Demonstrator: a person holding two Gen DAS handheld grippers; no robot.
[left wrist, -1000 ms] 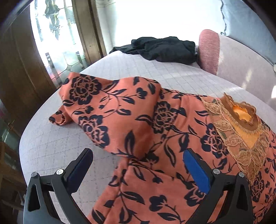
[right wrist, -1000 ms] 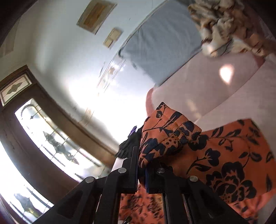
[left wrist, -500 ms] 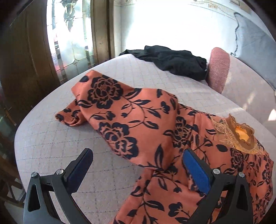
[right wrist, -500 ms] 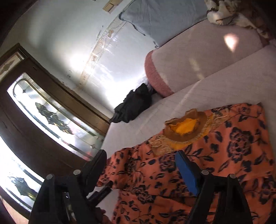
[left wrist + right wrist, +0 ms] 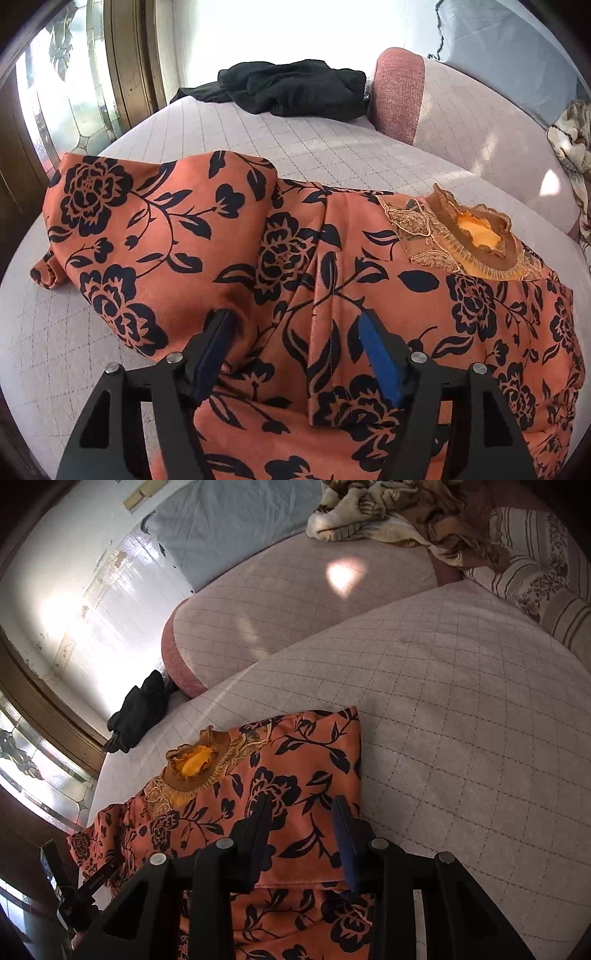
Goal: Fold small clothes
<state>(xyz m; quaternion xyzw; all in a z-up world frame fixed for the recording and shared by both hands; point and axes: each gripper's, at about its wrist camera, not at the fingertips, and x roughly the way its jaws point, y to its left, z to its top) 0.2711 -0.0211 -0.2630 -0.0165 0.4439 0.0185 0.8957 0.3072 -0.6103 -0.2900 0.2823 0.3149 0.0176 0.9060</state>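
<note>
An orange garment with black flowers (image 5: 229, 236) and a gold lace collar (image 5: 469, 236) lies on the quilted lilac bed (image 5: 303, 140). Its left part is folded over in a broad flap. My left gripper (image 5: 295, 332) hovers low over the middle of the garment, jaws closing, with a raised fold of cloth between the blue pads; no press shows. In the right wrist view the same garment (image 5: 295, 760) ends in a straight folded edge on the right. My right gripper (image 5: 302, 812) is over that edge, jaws closing, cloth between them, pads apart from it.
A black garment (image 5: 295, 88) lies bunched at the far end of the bed. A pink bolster (image 5: 399, 96) and a padded headboard (image 5: 295, 602) bound the back. A brown patterned blanket (image 5: 399, 513) and a striped pillow (image 5: 535, 561) sit at the right. Glazed wooden doors (image 5: 55, 99) stand left.
My right gripper let go of the orange cloth it held up, sank to the garment's right edge and narrowed. My left gripper moved in over the garment and its jaws narrowed.
</note>
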